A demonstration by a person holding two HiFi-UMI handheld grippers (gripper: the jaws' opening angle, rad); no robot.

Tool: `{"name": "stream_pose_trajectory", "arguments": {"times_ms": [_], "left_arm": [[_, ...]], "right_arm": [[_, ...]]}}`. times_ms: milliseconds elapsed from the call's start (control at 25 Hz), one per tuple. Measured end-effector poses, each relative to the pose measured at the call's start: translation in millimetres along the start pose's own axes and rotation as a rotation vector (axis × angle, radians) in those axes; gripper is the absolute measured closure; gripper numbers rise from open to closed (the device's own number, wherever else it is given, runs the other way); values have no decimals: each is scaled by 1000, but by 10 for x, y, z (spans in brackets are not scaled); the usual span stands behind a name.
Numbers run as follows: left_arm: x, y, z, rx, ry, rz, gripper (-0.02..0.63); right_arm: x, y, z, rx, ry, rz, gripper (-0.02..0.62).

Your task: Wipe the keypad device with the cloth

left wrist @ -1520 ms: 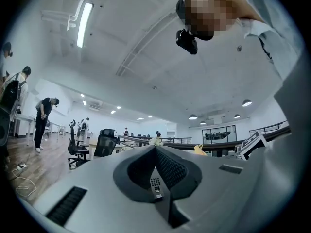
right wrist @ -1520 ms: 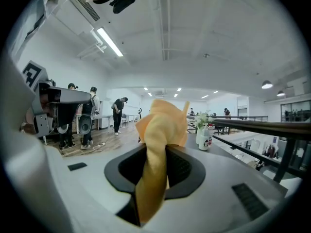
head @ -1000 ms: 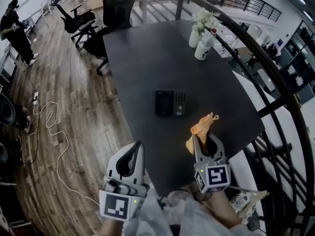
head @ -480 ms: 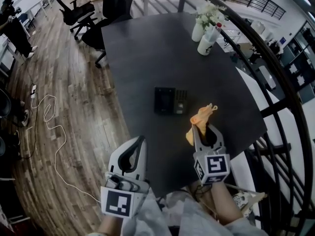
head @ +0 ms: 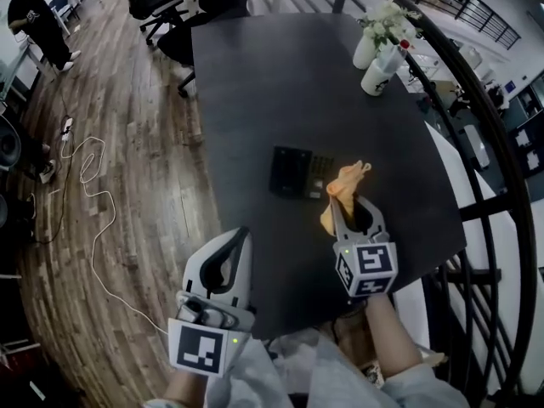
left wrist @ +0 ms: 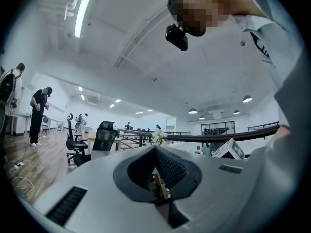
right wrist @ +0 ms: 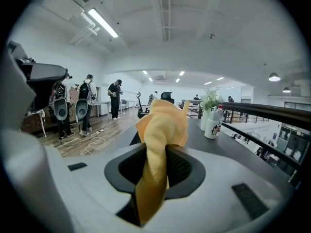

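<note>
The black keypad device (head: 297,173) lies flat on the dark table (head: 280,75), screen part to the left, keys to the right. My right gripper (head: 334,201) is shut on an orange cloth (head: 342,192), just right of and nearer than the device, with the cloth's tip over its right end. The same cloth (right wrist: 160,144) sticks up out of the shut jaws in the right gripper view. My left gripper (head: 241,234) hangs off the table's near left edge, jaws shut, with nothing between them. The device is hidden in both gripper views.
A white cup and a flower vase (head: 378,49) stand at the table's far right. Black office chairs (head: 183,2) stand at its far end. A railing (head: 476,168) curves along the right side. A white cable (head: 89,219) lies on the wooden floor to the left.
My right gripper has moved forward with the cloth, closer to the keypad device. The head view has shifted, so the table sits lower in the frame. The left gripper has kept its place.
</note>
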State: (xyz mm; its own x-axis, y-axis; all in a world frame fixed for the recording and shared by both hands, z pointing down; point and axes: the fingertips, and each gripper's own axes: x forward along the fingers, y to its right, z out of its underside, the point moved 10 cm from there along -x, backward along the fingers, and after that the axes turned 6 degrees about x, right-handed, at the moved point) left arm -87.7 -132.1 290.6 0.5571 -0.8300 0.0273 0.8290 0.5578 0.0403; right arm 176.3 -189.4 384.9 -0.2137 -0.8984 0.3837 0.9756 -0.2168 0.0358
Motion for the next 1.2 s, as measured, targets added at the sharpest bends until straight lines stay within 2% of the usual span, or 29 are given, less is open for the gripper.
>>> {"name": "stream_pose_trajectory", "arguments": {"times_ms": [400,600,1200], "left_arm": [[35,-14,97,-15,-23,-100,592],[32,-4,121,-2,-21,-118,592],[-61,-23,211,-9,-58,-149,592]], "right_arm": [[425,175,19,-6,-40,-25,497],[566,202,62,5,-56,-5,497],[958,66,126,-104,-145,-25,497]]}}
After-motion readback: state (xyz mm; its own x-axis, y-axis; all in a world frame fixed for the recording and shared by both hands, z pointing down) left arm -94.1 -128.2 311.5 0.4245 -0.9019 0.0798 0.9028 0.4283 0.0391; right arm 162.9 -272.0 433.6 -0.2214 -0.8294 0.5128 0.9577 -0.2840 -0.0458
